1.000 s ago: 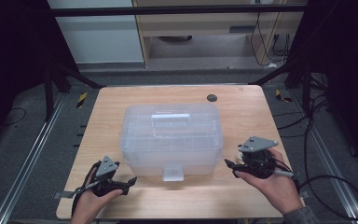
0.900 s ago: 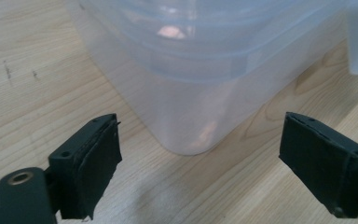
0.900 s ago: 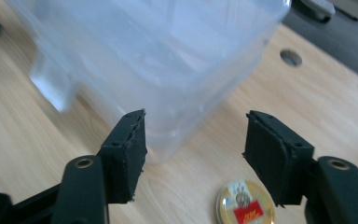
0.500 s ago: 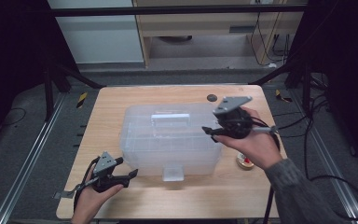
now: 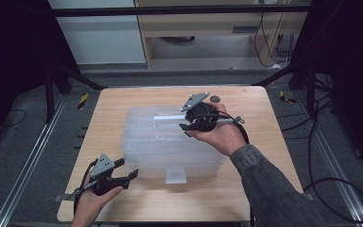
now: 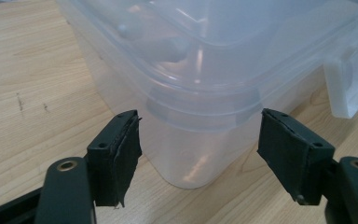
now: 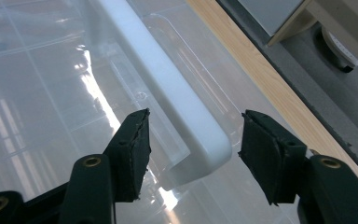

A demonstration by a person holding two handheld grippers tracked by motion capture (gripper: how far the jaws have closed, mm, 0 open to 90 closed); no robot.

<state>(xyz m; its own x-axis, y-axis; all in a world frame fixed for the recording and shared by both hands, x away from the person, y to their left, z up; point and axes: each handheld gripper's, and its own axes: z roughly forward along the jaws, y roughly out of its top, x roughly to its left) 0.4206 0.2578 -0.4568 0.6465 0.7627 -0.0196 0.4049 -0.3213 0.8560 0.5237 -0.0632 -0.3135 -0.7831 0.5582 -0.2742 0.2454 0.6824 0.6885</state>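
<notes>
We see a clear plastic storage box (image 5: 170,142) with its lid on, standing at the middle of the wooden table (image 5: 264,156). A white handle (image 5: 170,117) lies across the lid toward the box's 12 o'clock edge, and a white latch (image 5: 175,175) hangs at its 6 o'clock side.

Our right gripper (image 5: 185,126) hovers over the lid at about 1 o'clock from the box's centre. In the right gripper view its jaws straddle the end of the handle (image 7: 186,116); they have just been closing, yet the pads (image 7: 133,144) are clear of it, so the gripper is released and grasps nothing.

Our left gripper (image 5: 128,171) sits low on the table at about 8 o'clock from the box, just beside its near corner. In the left gripper view the rounded corner of the box (image 6: 196,116) stands ahead of and between the jaws; they too have just been closing, and the pads (image 6: 121,156) are apart from the plastic, so this gripper is also released.

A small dark round object (image 5: 214,99) lies on the table at 12 o'clock, beyond the box.
</notes>
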